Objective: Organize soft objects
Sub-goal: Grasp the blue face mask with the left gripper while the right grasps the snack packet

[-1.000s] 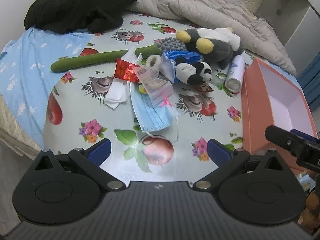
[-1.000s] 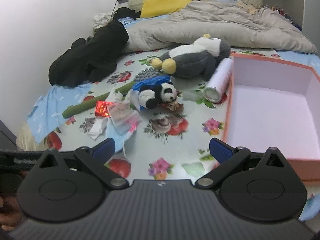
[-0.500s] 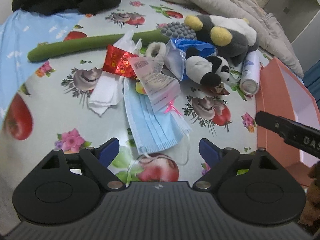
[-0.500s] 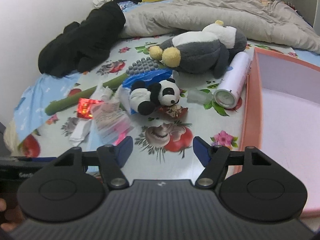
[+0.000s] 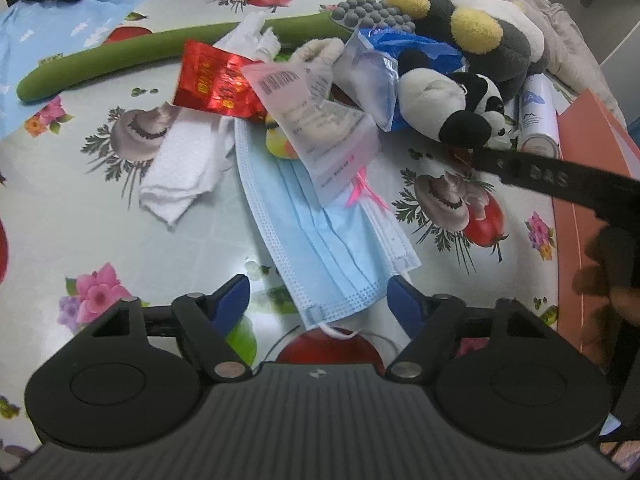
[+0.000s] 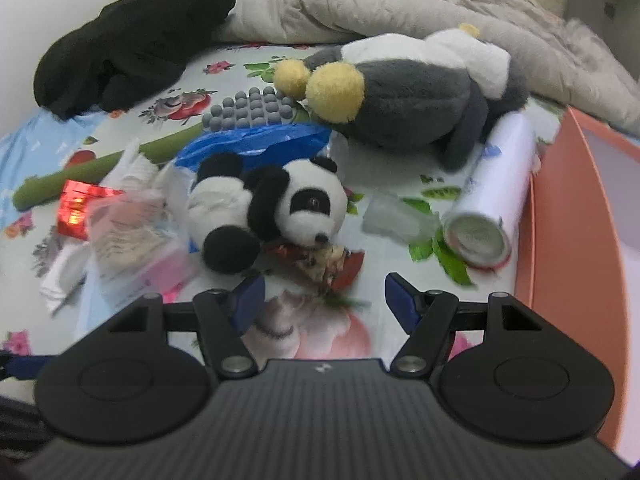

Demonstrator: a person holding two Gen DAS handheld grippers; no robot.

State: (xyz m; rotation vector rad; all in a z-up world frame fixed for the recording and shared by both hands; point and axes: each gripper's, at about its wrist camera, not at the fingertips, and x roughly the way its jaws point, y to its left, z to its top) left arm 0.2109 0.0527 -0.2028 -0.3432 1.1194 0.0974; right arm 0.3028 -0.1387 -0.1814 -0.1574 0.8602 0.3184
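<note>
The left claw, its jaws closing with nothing pressed between them, hangs over the near end of a pale blue pleated face mask lying flat on the flowered cloth, the mask's lower edge between the blue fingertips. The right claw, jaws partly apart and holding nothing, points at a small black-and-white panda plush lying on its side just beyond the fingertips, beside a crumpled wrapper. Behind the panda lie a grey, white and yellow penguin plush and a white spray can beside the orange box.
</note>
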